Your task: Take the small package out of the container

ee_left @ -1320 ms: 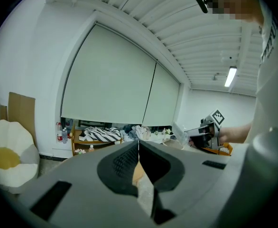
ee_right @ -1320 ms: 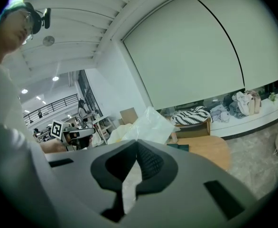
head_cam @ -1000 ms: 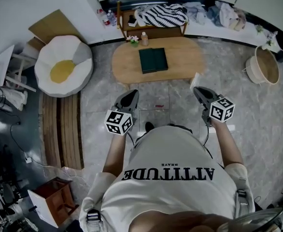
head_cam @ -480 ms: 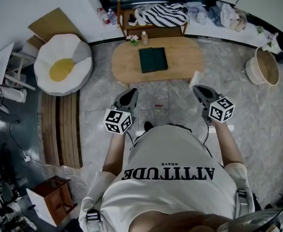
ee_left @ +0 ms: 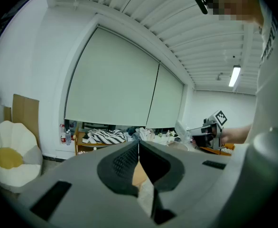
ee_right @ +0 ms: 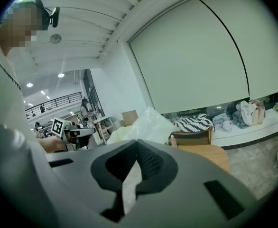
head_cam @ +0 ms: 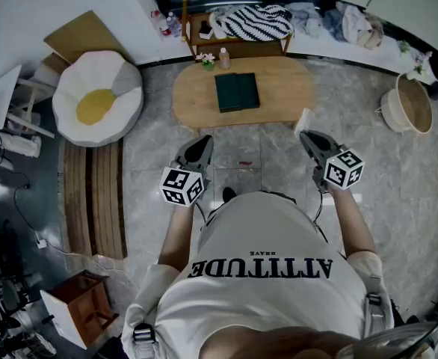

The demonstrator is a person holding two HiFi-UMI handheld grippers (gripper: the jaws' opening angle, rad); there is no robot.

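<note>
Barely anything has shifted: right tongs (head_cam: 307, 135) stay clamped on small package (head_cam: 303, 120).

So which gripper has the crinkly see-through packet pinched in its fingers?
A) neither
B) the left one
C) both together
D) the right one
D: the right gripper is shut on the see-through packet, which sticks up past its tips, while the left gripper is shut with nothing in it.
</note>
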